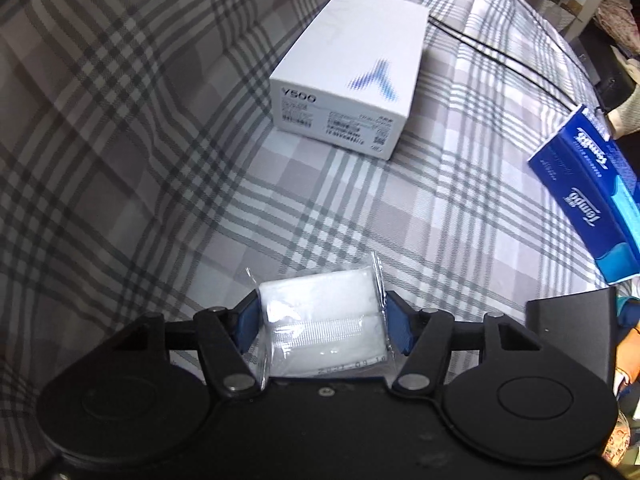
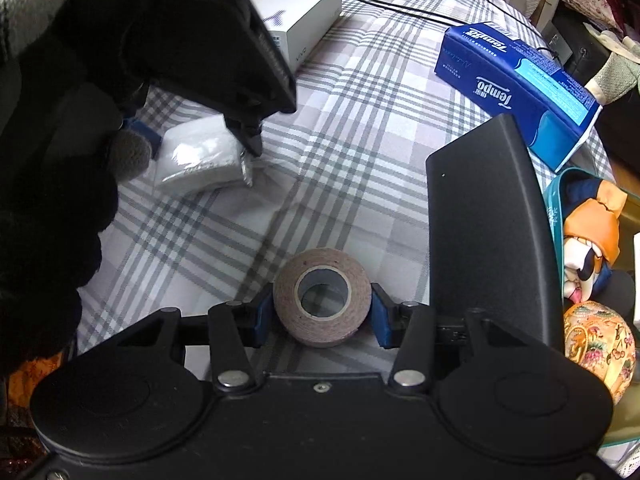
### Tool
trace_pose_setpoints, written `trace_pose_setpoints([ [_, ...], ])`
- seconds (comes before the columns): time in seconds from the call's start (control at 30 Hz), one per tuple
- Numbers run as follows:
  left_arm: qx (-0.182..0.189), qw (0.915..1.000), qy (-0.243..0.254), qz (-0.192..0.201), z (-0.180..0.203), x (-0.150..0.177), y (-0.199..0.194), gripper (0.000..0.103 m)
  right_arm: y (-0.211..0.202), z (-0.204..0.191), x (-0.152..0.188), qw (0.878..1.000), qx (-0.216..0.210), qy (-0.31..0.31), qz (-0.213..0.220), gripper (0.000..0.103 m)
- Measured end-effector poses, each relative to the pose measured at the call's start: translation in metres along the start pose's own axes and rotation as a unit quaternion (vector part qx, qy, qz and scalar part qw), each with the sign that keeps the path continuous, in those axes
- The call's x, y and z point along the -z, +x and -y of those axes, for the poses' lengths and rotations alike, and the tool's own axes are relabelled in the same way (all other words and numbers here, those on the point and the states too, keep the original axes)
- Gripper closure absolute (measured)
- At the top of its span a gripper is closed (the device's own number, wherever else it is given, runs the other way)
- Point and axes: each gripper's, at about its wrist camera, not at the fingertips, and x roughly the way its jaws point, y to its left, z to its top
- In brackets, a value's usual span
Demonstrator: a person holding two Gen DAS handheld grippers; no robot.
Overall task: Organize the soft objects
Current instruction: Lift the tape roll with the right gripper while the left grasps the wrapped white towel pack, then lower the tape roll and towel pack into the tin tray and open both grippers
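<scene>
My left gripper (image 1: 322,326) is shut on a white soft pad sealed in clear plastic (image 1: 324,320), held just above the plaid bedsheet (image 1: 120,140). The same pad (image 2: 200,156) shows in the right wrist view, clamped in the left gripper at the upper left. My right gripper (image 2: 322,312) is shut on a brownish roll of bandage tape (image 2: 322,298), its hollow core facing the camera. A blue Tempo tissue pack (image 2: 516,88) lies at the right; it also shows in the left wrist view (image 1: 588,192).
A white phone box (image 1: 348,72) lies ahead on the sheet, also in the right view (image 2: 304,16). Black cables (image 1: 500,56) cross the far bed. A teal basket (image 2: 554,216) with a plush toy (image 2: 592,240) and a patterned cushion (image 2: 600,344) sits at the right edge.
</scene>
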Motion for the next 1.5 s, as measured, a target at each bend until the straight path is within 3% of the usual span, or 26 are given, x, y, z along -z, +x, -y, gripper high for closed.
trace_pose_setpoints([
  [0.5, 0.055, 0.9968, -0.005, 0.058, -0.002, -0.006, -0.070, 0.042, -0.040, 0.000, 0.003, 0.999, -0.047, 0.009, 0.009, 0.055],
  [0.8, 0.068, 0.9945, -0.009, 0.079, 0.003, -0.007, -0.096, 0.042, -0.072, 0.028, -0.002, 0.998, -0.040, 0.032, 0.039, 0.055],
  [1.07, 0.082, 0.9923, 0.024, 0.090, 0.034, 0.002, -0.113, 0.042, -0.101, 0.083, -0.005, 0.994, -0.012, 0.091, 0.052, 0.055],
  [1.5, 0.125, 0.9853, 0.094, 0.067, 0.104, 0.029, -0.121, 0.042, -0.136, 0.201, 0.002, 0.971, 0.113, 0.211, 0.023, 0.055],
])
